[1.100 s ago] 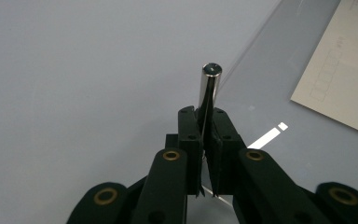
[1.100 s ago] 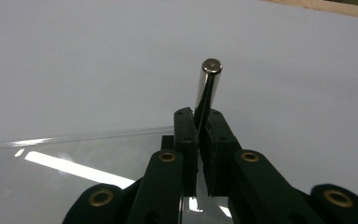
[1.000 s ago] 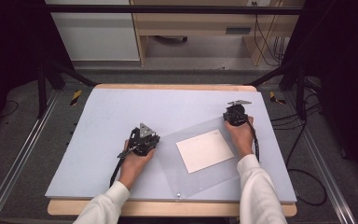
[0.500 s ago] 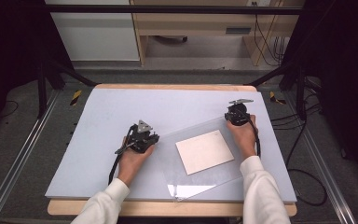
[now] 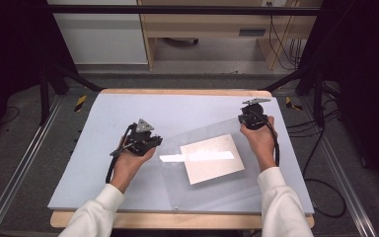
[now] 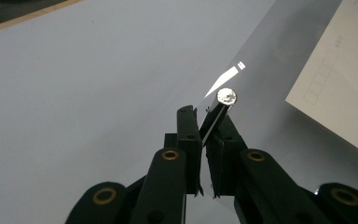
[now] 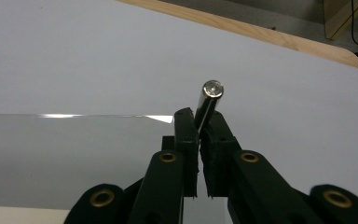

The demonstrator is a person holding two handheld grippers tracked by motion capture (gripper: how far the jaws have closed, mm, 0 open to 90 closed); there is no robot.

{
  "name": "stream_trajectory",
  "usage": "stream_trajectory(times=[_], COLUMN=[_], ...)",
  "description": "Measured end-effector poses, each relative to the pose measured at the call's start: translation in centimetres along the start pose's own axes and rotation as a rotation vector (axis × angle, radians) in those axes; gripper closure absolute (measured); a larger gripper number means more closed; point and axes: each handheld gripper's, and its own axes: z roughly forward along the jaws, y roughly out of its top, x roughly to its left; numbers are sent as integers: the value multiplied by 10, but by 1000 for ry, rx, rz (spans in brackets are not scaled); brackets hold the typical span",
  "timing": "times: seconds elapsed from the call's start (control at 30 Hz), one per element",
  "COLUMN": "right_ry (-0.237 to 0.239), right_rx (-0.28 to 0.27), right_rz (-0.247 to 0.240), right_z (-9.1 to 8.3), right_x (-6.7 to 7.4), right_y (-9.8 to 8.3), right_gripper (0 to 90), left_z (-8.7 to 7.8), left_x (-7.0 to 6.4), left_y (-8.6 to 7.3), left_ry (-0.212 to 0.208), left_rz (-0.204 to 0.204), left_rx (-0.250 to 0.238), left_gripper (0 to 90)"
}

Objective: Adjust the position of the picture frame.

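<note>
Left gripper (image 5: 154,141): jaws closed on a small metal peg (image 6: 225,97) at one far corner of the clear plastic sheet (image 5: 207,175).

Clear plastic sheet: far edge raised off the pale blue table mat (image 5: 98,128), near edge apparently on the mat; grip at two corners likely keeps it taut and level.

Paper (image 5: 212,158): under the sheet; faint printed boxes, unreadable.

Right gripper (image 5: 253,118): jaws closed on second peg (image 7: 212,89) at the other far corner.

No brands legible.
</note>
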Motion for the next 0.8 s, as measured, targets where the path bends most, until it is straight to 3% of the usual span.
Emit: stream_trajectory(times=[0.27,0.47,0.6,0.8], right_ry=[19,24,22,14], right_rx=[-1,4,5,0], right_rz=[-22,-37,-35,-41], right_z=[-5,-5,-6,-10], right_x=[19,35,43,51], right_y=[12,16,19,24], right_gripper=[859,858,859,858], left_z=[-16,-24,-29,-33], left_x=[25,40,48,59], left_y=[8,5,6,9], left_ry=[10,21,21,16], left_rz=[26,-6,7,-4], left_rx=[19,31,37,40], left_gripper=[832,832,831,828])
